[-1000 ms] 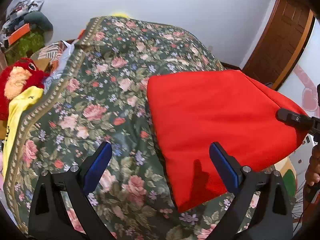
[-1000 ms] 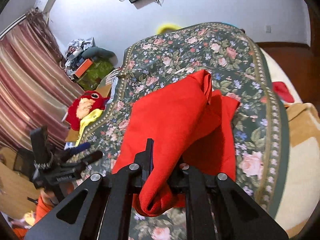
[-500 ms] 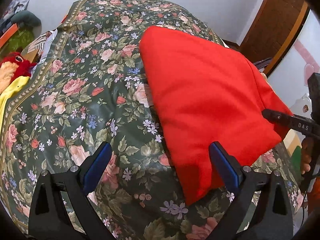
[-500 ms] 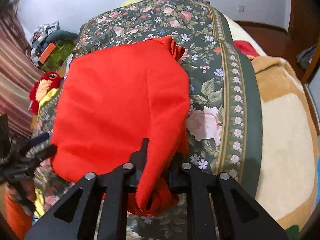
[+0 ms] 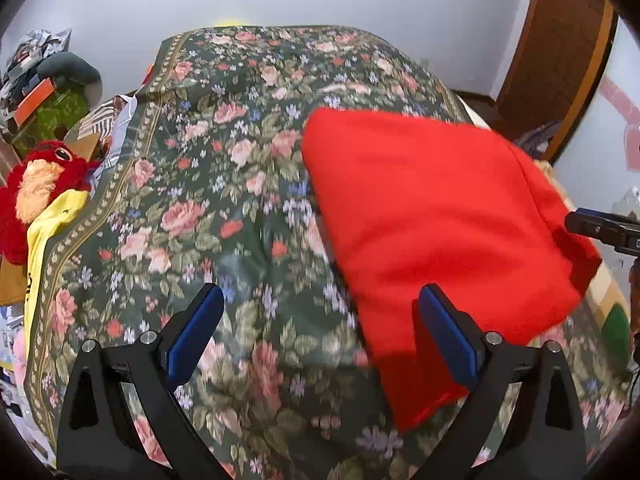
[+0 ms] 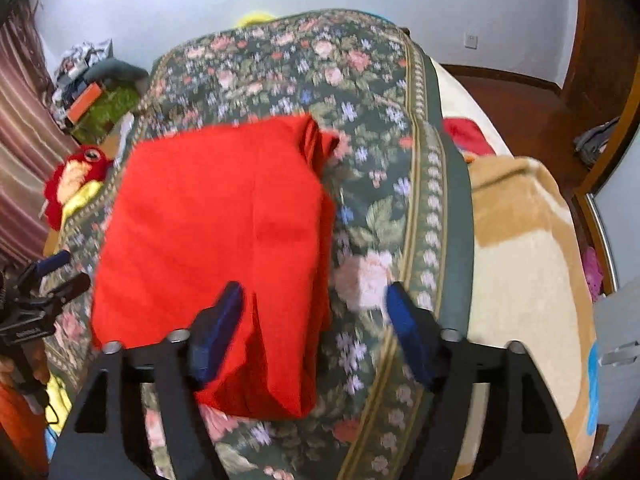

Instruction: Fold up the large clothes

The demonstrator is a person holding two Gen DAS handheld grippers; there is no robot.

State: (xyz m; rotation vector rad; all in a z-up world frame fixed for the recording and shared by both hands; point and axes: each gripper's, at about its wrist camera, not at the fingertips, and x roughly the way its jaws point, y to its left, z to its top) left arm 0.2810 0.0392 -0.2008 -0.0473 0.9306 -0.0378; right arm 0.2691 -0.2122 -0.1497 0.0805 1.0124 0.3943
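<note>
Left wrist view: left gripper (image 5: pixel 320 330), blue-padded, jaws wide apart, nothing between them but the dark green floral bedspread (image 5: pixel 224 184). The folded bright red fabric garment (image 5: pixel 436 240) lies flat on the spread at 3 o'clock, its near corner under the right-hand pad. A red plush toy (image 5: pixel 44 184) sits at 9 o'clock.

Right wrist view: right gripper (image 6: pixel 316 332) jaws have just been opening and now stand apart. The garment's near corner lies between them, against the left pad, not pinched. The garment spreads toward 11 o'clock. A tan blanket (image 6: pixel 528 264) sits at 3 o'clock.
</note>
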